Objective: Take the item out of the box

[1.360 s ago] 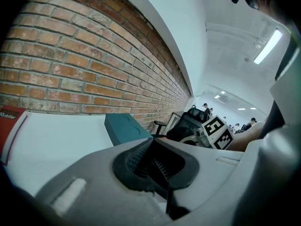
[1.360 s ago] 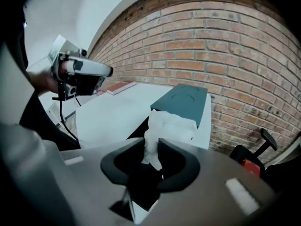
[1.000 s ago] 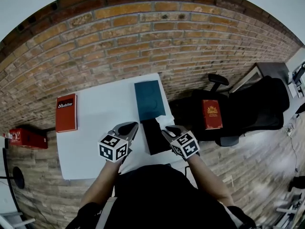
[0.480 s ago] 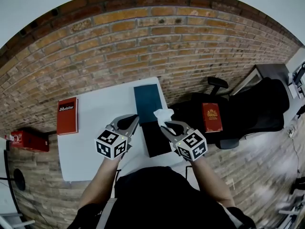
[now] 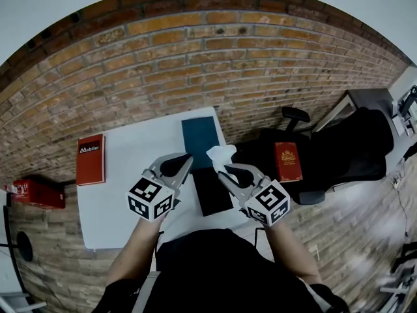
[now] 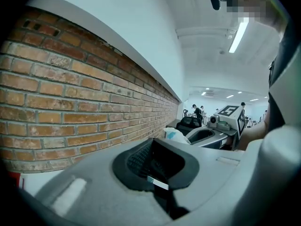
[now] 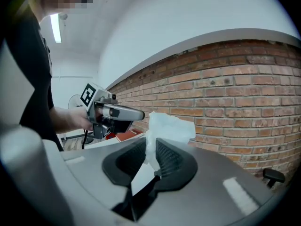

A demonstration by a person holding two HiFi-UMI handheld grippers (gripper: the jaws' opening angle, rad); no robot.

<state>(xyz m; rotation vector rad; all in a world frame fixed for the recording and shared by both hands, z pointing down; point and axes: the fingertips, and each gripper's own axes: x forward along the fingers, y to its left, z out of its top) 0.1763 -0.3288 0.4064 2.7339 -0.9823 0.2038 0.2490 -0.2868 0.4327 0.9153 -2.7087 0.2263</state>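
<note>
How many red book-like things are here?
3: a red book on the white table's left, a second red book on the black seat, a red box on the floor, far left. Others may be hidden.

White on the table (image 5: pixel 124 175) and on the crumpled tissue (image 5: pixel 220 153) (with a faint pale-blue fleck, seen from the left gripper view). Dark teal on the flat lid (image 5: pixel 199 135), plain black on the box (image 5: pixel 212 191) just beside it. Red cover with white lettering: book (image 5: pixel 90 160) on the table. Red again, with a gold emblem, on the second book (image 5: pixel 288 162), against a black chair (image 5: pixel 339 152). Orange-brown bricks in a grid of pale mortar lines across the wall (image 5: pixel 195 51). Grey shell, black ribbed pads and black-and-white square markers on the left gripper (image 5: pixel 185 159). Red too on the carton (image 5: pixel 38 191) at far left.
</note>
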